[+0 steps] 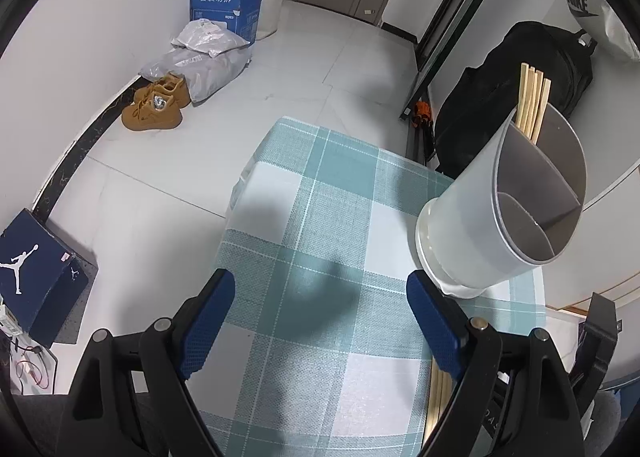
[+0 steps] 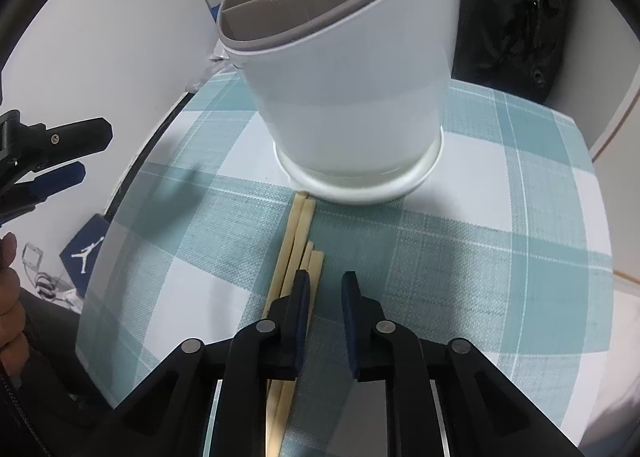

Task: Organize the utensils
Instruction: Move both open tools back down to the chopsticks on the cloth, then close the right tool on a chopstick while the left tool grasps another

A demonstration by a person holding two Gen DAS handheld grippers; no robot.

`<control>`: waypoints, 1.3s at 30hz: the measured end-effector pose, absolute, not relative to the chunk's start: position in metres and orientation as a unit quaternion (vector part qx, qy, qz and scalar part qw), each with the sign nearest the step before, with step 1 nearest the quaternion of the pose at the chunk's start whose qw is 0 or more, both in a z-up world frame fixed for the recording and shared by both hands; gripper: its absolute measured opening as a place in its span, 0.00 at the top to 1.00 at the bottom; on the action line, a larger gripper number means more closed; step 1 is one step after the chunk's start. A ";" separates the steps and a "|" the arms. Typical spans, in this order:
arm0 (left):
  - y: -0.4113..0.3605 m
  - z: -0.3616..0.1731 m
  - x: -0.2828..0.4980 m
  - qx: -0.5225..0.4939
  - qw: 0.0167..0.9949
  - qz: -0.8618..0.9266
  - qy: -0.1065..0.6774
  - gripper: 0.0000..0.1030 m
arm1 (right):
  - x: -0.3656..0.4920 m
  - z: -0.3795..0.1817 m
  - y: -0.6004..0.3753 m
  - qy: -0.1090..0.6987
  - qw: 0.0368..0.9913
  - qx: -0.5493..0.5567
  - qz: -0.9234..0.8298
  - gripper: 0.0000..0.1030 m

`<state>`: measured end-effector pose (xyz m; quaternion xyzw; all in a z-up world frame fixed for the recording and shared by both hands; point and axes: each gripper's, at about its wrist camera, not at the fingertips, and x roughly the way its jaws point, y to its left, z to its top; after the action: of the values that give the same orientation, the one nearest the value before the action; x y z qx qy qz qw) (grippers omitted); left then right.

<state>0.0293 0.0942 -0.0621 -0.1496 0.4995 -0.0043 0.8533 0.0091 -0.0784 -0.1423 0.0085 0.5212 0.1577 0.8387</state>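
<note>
- Chopsticks (image 2: 298, 233), a loose bundle of pale wooden sticks, lie flat on the checked tablecloth (image 2: 460, 257); their far tips reach the base of the utensil holder (image 2: 348, 97).
- More wooden chopsticks (image 1: 534, 101) stand upright in the rear compartment of the same holder; its front compartments hold nothing visible.
- Utensil holder: white, grey-rimmed, divided inside, upright near the far right edge of the table in the left wrist view.
- Right gripper (image 2: 326, 285) points down at the cloth beside the lying bundle. Its jaws are narrow, with a small gap between the blue pads. The left pad sits over the right side of the bundle; whether any stick lies between the pads cannot be told.
- Left gripper (image 1: 320, 293) hangs over the tablecloth with jaws wide and nothing between them. Its right finger is near the holder base.
- Hand (image 2: 10, 289) of the person shows at the left edge of the right wrist view.
- Floor beyond the table carries tan shoes (image 1: 158, 105), grey parcels (image 1: 204, 57) and a blue carton (image 1: 228, 5); a black backpack (image 1: 516, 97) stands behind the holder.
</note>
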 end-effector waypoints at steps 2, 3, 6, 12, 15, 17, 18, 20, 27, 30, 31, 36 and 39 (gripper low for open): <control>0.096 -0.064 0.032 -0.149 0.850 -0.004 0.505 0.18 | 0.009 -0.140 -0.076 0.519 0.841 -0.002 0.152 0.86; 0.098 -0.065 0.034 -0.149 0.849 -0.005 0.507 0.18 | 0.008 -0.139 -0.073 0.517 0.843 -0.012 0.148 0.87; 0.097 -0.065 0.034 -0.150 0.847 -0.006 0.510 0.18 | 0.008 -0.137 -0.069 0.514 0.844 -0.034 0.149 0.90; 0.101 -0.061 0.035 -0.145 0.853 0.002 0.501 0.18 | 0.006 -0.136 -0.055 0.516 0.840 -0.068 0.155 0.91; 0.104 -0.063 0.035 -0.147 0.851 0.006 0.503 0.18 | 0.007 -0.136 -0.051 0.514 0.840 -0.078 0.153 0.91; 0.105 -0.065 0.035 -0.148 0.849 0.009 0.507 0.18 | 0.009 -0.136 -0.052 0.516 0.840 -0.076 0.151 0.91; 0.106 -0.066 0.035 -0.149 0.848 0.010 0.508 0.18 | 0.010 -0.136 -0.052 0.518 0.839 -0.076 0.149 0.91; 0.107 -0.066 0.035 -0.152 0.847 0.010 0.509 0.18 | 0.013 -0.136 -0.053 0.522 0.837 -0.073 0.150 0.91; 0.105 -0.062 0.036 -0.154 0.849 0.009 0.505 0.18 | 0.012 -0.136 -0.058 0.536 0.829 -0.072 0.146 0.91; 0.105 -0.063 0.035 -0.145 0.851 0.011 0.505 0.18 | 0.015 -0.138 -0.051 0.535 0.829 -0.085 0.142 0.89; 0.105 -0.063 0.036 -0.143 0.850 0.011 0.507 0.18 | 0.015 -0.139 -0.048 0.532 0.830 -0.090 0.143 0.89; 0.103 -0.065 0.035 -0.113 0.856 0.020 0.504 0.18 | 0.016 -0.137 -0.049 0.522 0.836 -0.085 0.146 0.94; 0.097 -0.074 0.035 -0.104 0.851 0.011 0.514 0.18 | 0.017 -0.135 -0.061 0.523 0.838 -0.049 0.148 0.97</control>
<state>0.0347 0.0968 -0.0740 -0.1040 0.5145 0.0110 0.8511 0.0171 -0.0605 -0.1352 -0.0488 0.5231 0.1479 0.8379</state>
